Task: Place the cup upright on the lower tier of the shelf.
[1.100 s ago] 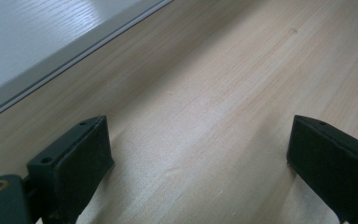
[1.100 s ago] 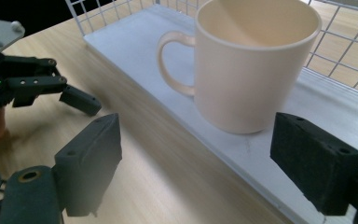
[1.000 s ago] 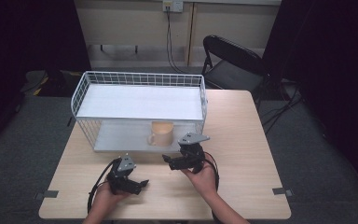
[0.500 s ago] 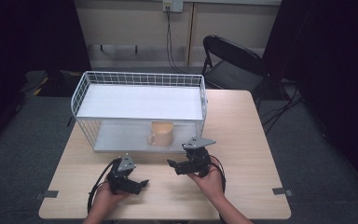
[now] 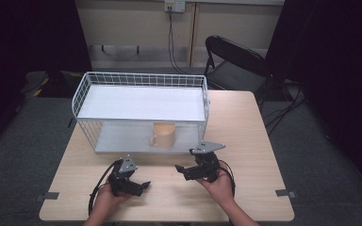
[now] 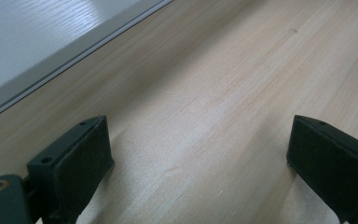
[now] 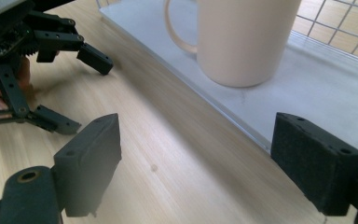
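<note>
A wooden table (image 5: 245, 122) sits in a dark room, and a person's two hands come in from the bottom, each holding a black gripper. The left gripper (image 5: 141, 185) lies low on the table near the front edge, and its jaws are spread wide apart with nothing between them. In the left gripper view the two black pads (image 6: 81, 161) sit far from each other over bare wood, and the grey edge of a tray (image 6: 51, 56) runs across the top corner. The right gripper (image 5: 180, 170) is in the right hand (image 5: 219, 186), a little farther up the table. Its jaws are wide apart too and hold nothing. They point to the left, toward the other gripper. A white wire basket (image 5: 141, 80) stands on the far half of the table, with a flat white sheet over its top. Under it, on a grey tray, stands a peach mug (image 5: 164, 134), upright, with its handle to the left. In the right gripper view the mug (image 7: 242, 37) is close ahead, just past the tray's edge, and it touches neither jaw. The left gripper (image 7: 70, 88) shows there too, off to the side. A black folding chair (image 5: 235, 61) stands behind the table.
</note>
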Available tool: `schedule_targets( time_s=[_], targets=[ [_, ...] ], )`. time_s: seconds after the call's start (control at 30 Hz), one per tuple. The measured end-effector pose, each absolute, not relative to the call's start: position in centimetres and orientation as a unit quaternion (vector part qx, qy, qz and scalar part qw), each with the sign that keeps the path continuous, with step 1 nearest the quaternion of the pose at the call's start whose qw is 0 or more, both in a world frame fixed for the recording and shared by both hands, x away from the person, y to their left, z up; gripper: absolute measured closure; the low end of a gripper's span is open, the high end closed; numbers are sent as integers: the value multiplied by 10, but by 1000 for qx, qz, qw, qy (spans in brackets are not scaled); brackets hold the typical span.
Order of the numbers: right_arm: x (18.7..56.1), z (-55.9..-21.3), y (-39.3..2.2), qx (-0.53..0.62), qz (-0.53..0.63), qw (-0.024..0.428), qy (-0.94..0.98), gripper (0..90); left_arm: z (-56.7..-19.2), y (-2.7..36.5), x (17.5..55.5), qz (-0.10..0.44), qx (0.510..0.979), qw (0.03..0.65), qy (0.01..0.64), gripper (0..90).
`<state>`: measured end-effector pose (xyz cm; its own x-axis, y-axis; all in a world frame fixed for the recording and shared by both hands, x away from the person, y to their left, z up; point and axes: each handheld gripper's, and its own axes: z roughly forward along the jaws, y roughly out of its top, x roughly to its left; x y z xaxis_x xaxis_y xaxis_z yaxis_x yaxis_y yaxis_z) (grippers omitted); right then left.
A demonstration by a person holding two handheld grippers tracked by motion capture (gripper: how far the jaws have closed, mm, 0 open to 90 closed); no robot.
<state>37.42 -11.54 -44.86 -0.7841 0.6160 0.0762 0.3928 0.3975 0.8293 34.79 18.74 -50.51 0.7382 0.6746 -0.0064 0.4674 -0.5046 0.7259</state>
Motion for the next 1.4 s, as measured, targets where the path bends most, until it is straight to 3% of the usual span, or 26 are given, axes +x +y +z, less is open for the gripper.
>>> schedule_targets(
  time_s=[1.4],
  targets=[
    [368,-484,-202,312,433,135,835,158,-505,187,348,140,856,370,334,58]
  ],
)
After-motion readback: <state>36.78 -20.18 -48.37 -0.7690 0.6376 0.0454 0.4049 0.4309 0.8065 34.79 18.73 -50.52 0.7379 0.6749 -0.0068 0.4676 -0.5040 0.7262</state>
